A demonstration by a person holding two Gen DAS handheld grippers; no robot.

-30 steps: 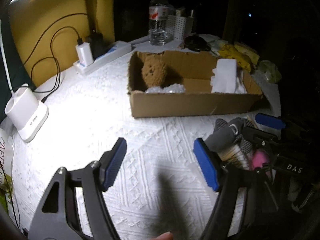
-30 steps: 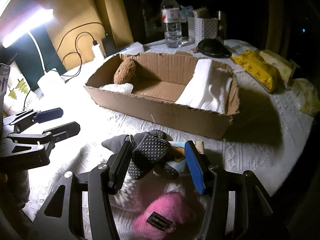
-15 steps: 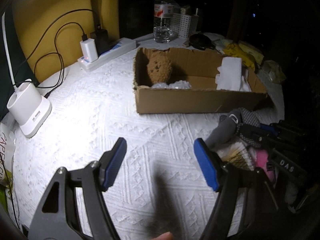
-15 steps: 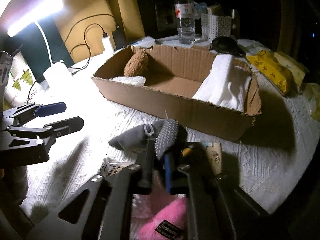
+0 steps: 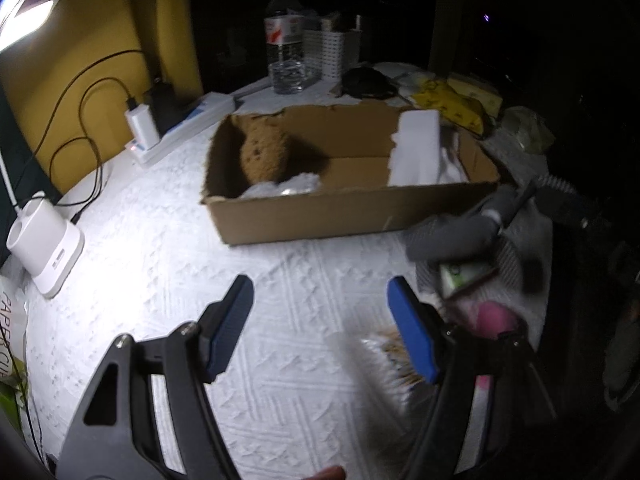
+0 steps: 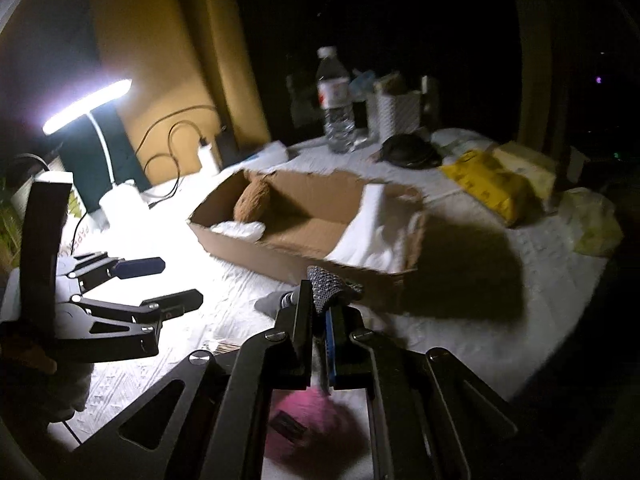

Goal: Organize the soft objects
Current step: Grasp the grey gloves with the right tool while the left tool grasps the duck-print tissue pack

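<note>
My right gripper (image 6: 320, 320) is shut on a grey dotted sock (image 6: 326, 290), lifted off the white tablecloth in front of the cardboard box (image 6: 304, 258). The same grey sock (image 5: 452, 234) hangs at the right of the left wrist view. Inside the box lie a brown plush (image 5: 264, 154), a crumpled white piece (image 5: 288, 186) and a folded white cloth (image 5: 416, 150). A pink plush (image 6: 308, 420) lies below the right gripper. My left gripper (image 5: 320, 324) stands open over bare tablecloth, nothing between its blue pads.
A water bottle (image 5: 285, 38), a white basket (image 5: 328, 50), a dark pouch (image 5: 366, 82) and yellow packets (image 5: 452, 106) sit behind the box. A power strip with chargers (image 5: 180, 124) and a white lamp base (image 5: 44, 246) stand at the left. A small packet pile (image 5: 464, 280) lies right.
The right gripper closed on the grey dotted sock and lifted it off the pile toward the box. The left gripper drifted slightly, still open.
</note>
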